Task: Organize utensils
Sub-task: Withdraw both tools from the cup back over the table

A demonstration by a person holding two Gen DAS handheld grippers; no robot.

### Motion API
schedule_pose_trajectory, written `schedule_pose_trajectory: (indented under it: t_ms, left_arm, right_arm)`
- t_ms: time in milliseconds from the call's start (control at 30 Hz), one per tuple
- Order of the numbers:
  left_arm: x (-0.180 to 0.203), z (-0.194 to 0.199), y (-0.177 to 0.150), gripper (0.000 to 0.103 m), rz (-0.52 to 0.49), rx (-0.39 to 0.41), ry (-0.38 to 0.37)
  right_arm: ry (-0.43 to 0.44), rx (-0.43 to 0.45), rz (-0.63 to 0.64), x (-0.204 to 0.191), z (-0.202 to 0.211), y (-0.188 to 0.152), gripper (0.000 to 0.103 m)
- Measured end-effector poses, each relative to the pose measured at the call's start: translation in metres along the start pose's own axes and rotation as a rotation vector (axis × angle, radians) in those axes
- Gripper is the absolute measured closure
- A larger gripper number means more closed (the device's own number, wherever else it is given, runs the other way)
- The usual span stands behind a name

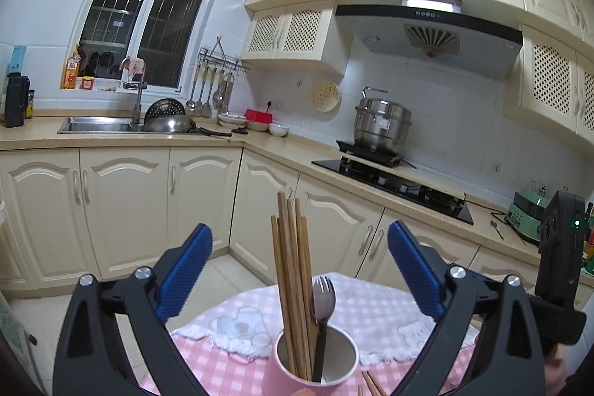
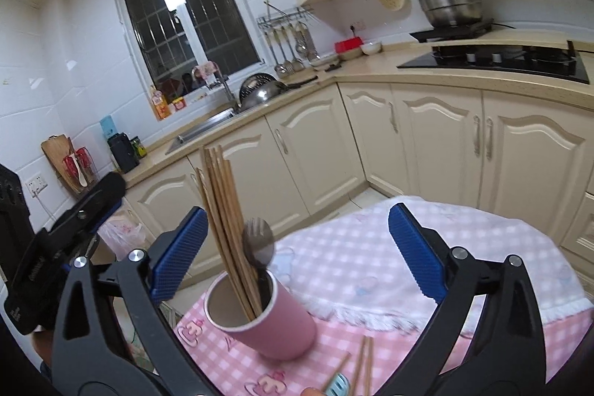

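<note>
A pink cup stands on a pink checked tablecloth. It holds several wooden chopsticks and a dark-handled fork, all upright. My left gripper is open and empty above and around the cup. In the right wrist view the cup with its chopsticks and fork stands left of centre. My right gripper is open and empty above it. Loose chopsticks lie on the cloth in front of the cup, also seen in the left wrist view.
The table stands in a kitchen with cream cabinets. A sink with pans is at the back left, a gas hob with a steel pot at the right. A light blue object lies at the cloth's front edge.
</note>
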State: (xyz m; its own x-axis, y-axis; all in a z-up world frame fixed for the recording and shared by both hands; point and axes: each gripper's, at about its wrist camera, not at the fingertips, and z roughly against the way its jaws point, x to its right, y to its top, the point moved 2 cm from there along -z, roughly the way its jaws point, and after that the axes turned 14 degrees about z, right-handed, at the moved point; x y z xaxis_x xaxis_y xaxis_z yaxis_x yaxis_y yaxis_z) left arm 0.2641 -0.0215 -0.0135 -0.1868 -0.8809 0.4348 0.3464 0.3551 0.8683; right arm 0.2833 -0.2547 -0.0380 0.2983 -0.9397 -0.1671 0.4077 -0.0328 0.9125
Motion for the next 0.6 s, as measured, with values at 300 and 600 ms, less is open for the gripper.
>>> schedule_pose_trajectory:
  t_ms: [300, 600]
  left_arm:
    - [0.004, 0.021, -0.012, 0.01, -0.055, -0.082, 0.066]
    - [0.003, 0.021, -0.042, 0.01, -0.106, -0.21, 0.098]
  right_arm:
    - [-0.062, -0.164, 0.022, 0.016, 0.023, -0.015, 0.007]
    - [-0.097, -0.297, 0.017, 0.028, 0.034, -0.045, 0.007]
